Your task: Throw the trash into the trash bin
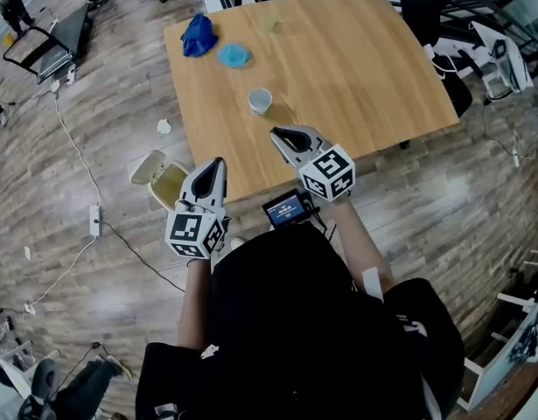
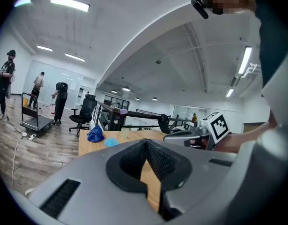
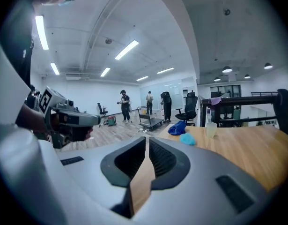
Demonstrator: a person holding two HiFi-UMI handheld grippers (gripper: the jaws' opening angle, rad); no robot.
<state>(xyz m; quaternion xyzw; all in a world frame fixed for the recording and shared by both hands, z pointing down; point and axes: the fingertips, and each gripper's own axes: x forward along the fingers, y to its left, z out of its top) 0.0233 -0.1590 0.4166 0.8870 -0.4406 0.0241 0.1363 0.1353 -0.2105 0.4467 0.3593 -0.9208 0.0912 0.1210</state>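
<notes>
On the wooden table (image 1: 365, 68) stand a white paper cup (image 1: 260, 101) and a clear plastic cup (image 1: 269, 24); a light blue wad (image 1: 234, 55) and a dark blue crumpled cloth (image 1: 199, 35) lie there too. A beige trash bin (image 1: 164, 180) with its lid open stands on the floor by the table's near left corner. My left gripper (image 1: 219, 164) hovers beside the bin, at the table's near edge, jaws shut and empty (image 2: 146, 144). My right gripper (image 1: 279, 135) is over the table's near edge, just short of the paper cup, shut with nothing in it (image 3: 146, 142).
A crumpled white scrap (image 1: 164, 127) lies on the floor left of the table. A cable and power strip (image 1: 94, 220) run across the floor at left. Office chairs (image 1: 426, 7) and a cart (image 1: 41, 46) stand beyond the table. People stand far off (image 3: 148, 104).
</notes>
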